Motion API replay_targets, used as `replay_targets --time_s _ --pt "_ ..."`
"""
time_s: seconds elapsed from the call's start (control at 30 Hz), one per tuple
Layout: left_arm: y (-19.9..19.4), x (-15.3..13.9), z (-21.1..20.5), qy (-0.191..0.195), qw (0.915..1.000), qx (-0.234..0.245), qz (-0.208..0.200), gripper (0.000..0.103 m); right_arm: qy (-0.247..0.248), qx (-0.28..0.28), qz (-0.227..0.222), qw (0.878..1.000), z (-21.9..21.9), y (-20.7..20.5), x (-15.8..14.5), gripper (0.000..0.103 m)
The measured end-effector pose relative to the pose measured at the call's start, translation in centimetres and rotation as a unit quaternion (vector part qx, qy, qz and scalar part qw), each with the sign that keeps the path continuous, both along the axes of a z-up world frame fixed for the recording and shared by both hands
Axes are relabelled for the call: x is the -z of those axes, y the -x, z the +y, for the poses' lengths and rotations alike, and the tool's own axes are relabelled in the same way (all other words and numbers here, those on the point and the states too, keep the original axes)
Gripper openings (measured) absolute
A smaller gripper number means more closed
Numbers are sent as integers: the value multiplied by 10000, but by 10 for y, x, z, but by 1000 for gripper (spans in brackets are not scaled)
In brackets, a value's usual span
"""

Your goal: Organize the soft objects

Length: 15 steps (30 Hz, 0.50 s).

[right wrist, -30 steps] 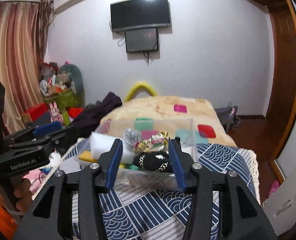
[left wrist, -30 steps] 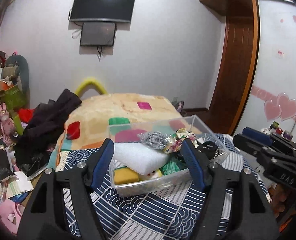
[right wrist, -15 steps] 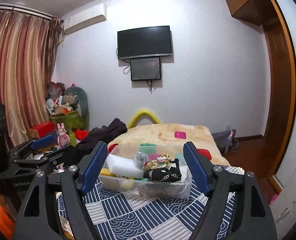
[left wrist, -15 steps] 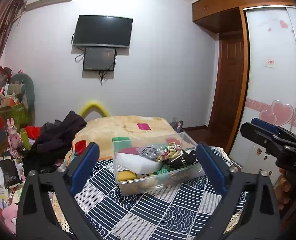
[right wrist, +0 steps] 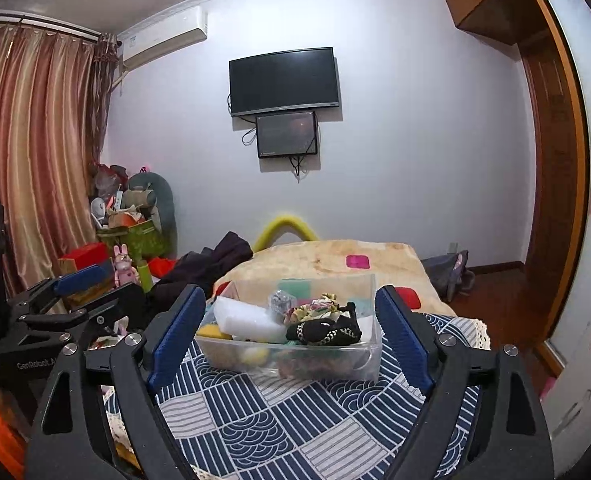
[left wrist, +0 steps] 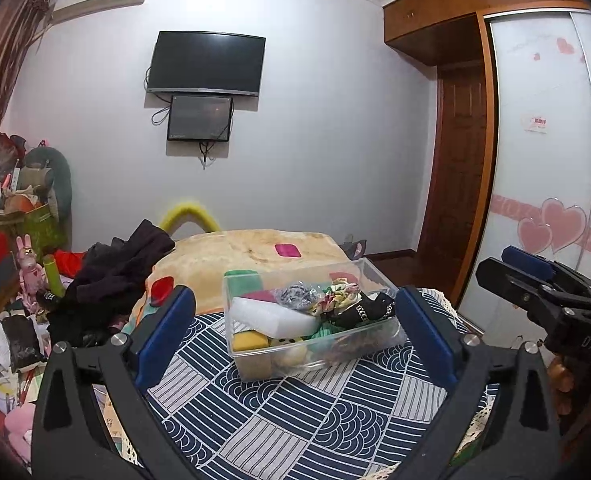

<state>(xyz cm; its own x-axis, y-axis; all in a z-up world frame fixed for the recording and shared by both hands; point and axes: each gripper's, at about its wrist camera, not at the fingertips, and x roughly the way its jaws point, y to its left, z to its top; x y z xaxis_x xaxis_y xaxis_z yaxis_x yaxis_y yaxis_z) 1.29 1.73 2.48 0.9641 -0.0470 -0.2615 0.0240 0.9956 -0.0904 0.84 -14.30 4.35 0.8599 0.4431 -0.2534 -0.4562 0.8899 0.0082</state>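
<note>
You held your left claw spread wide with nothing between its blue pads, raised above the near side of the table with its navy-and-white patterned cloth. Your right claw was likewise wide apart and empty, hovering over the same cloth, and each claw appeared at the edge of the other's view.

Ahead of both claws, the clear plastic bin sat on the table's far part, framed between the fingers but touched by neither. It held the soft objects piled together: a white foam block lying across the left half, a yellow sponge under it against the front wall, a floral scrunchie on top towards the back, and a black cloth piece with a gold chain at the right. A silvery crinkled item rested behind the foam.

Beyond the bin lay a bed with a beige blanket, dark clothes heaped at its left. A television hung on the far wall.
</note>
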Motion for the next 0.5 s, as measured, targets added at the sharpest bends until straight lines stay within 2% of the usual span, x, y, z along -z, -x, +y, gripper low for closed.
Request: replay_targets --time_s 0.5 --pt "3 2 0 8 10000 -28 -43 101 -27 8 -5 10000 -2 4 2 85"
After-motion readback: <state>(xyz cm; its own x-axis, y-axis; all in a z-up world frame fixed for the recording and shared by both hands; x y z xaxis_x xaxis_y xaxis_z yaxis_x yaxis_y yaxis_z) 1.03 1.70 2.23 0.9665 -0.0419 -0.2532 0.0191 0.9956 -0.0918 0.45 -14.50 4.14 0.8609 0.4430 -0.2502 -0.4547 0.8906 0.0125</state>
